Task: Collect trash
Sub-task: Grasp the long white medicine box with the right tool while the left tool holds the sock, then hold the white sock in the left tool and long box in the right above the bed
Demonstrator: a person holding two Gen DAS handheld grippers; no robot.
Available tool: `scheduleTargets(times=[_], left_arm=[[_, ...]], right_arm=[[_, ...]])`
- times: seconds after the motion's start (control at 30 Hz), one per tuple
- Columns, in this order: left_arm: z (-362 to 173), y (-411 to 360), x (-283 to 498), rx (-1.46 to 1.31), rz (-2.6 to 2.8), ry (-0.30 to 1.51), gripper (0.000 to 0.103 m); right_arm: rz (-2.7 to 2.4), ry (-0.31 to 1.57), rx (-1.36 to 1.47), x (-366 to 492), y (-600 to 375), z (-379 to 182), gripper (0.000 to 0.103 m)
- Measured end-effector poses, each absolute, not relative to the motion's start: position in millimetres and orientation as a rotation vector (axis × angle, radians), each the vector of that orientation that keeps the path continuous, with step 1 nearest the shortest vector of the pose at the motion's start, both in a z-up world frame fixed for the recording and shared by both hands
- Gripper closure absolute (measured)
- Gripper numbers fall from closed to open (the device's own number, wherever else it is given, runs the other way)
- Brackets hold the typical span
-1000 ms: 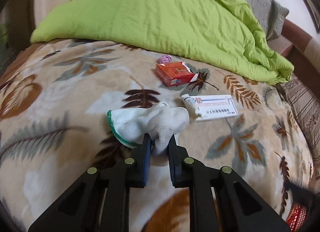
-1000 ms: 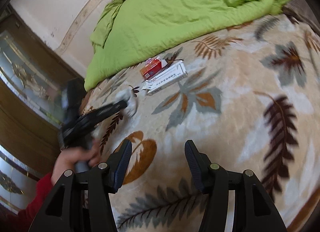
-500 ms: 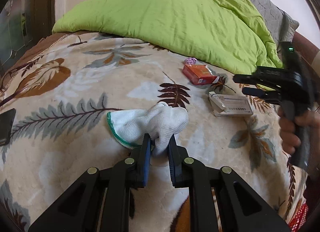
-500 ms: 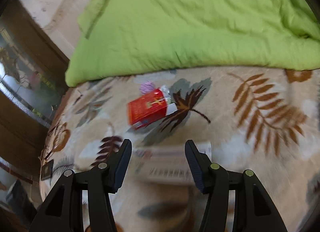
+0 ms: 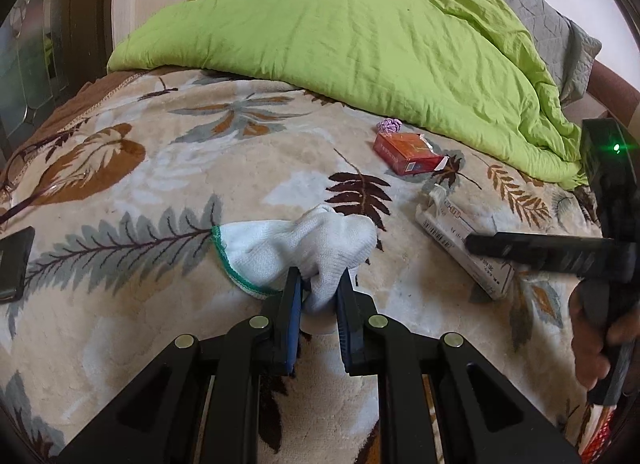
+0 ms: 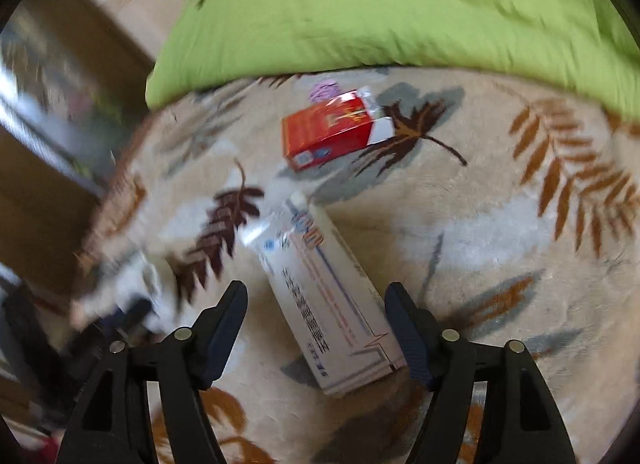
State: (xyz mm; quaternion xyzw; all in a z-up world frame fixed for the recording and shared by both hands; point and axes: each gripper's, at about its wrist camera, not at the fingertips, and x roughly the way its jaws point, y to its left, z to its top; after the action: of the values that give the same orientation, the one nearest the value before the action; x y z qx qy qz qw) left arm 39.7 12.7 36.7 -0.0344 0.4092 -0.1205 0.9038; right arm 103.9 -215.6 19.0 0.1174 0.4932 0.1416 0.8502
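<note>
**White cloth held, white box next**

White knit cloth [image 5: 304,248], green-hemmed, is clamped between the fingers of the left gripper [image 5: 318,292] and trails onto the leaf-patterned bed blanket [image 5: 160,168]. Just to its right, the right gripper [image 6: 316,324] hangs over the long white box [image 6: 332,304]; its fingers stand apart and are widening, the box lies between them, and neither pad presses on it.

I judge the step in hand to be the approach to that box. Because it lies aslant between the fingers, the next move calls for lowering squarely over its narrow width before closing.

Beyond it sit the red carton [image 6: 328,132] and a small purple scrap [image 6: 326,90], close together. Farther still, the green quilt [image 5: 360,36] borders them, so open room lies on the near blanket. A dark flat device [image 5: 14,260] rests at the bed's left edge.
</note>
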Motion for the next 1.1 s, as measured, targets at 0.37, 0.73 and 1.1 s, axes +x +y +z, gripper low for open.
scheduleTargets(times=[0.37, 0.73, 1.1], left_arm=[[44.1, 4.3, 25.7, -0.008, -0.239, 0.779, 0.088], [74.0, -19.5, -41.4, 0.117, -0.249, 0.635, 0.088], [77.8, -16.7, -117.4, 0.2, -0.242, 0.59, 0.088]], right_arm=[[0.116, 0.966, 0.072, 60.0, -193.6, 12.0, 0.044], [-0.091, 0.774, 0.131, -66.4, -198.5, 61.4, 0.044], [-0.062, 0.723, 0.145, -125.2, -181.9, 63.6, 0.044]])
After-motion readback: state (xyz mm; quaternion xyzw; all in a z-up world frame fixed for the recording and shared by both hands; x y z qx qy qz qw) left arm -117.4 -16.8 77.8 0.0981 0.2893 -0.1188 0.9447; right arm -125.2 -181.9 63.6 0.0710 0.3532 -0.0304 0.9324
